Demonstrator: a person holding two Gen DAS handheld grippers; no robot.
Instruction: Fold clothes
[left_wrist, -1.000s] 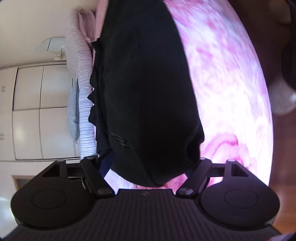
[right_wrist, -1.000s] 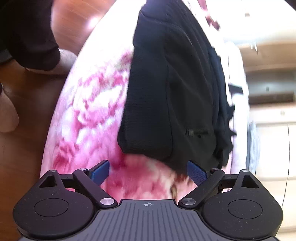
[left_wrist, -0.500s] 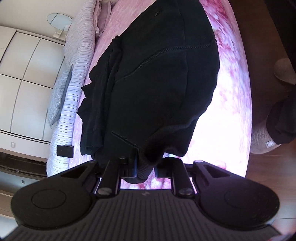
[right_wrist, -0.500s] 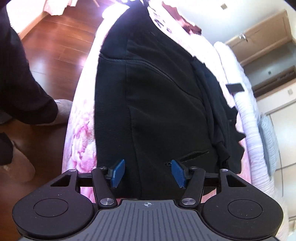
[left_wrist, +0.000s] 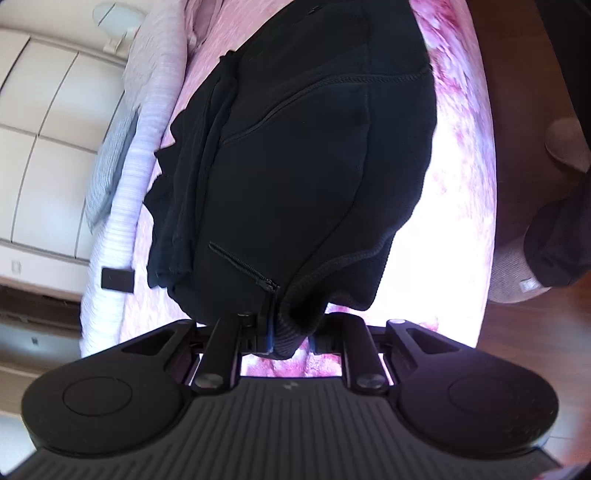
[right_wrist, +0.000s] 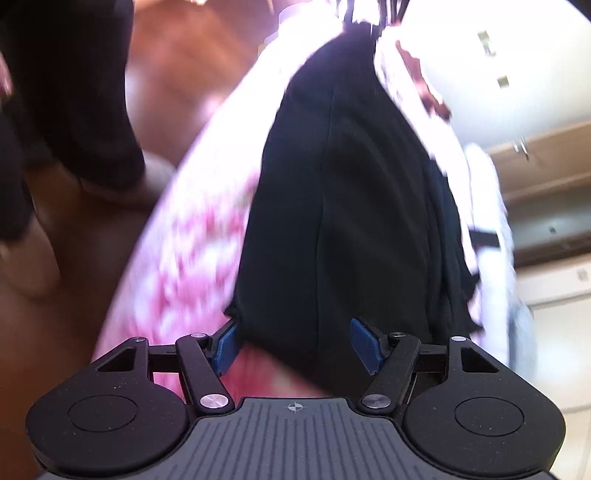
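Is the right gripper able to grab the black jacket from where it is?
Probably yes. The right gripper is opening, and the black jacket's near edge already lies between its blue fingers, with nothing in the way.

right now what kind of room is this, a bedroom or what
Most likely a bedroom at home. A black garment lies on a bed with a pink floral cover, a striped pillow beside it, white closet doors behind, and wooden flooring.

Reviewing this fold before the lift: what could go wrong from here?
1. The left gripper pinches only the ribbed hem corner of the black jacket; it may slip out.
2. The right gripper is opening with the hem between its pads, ungripped, so a lift would be lopsided.
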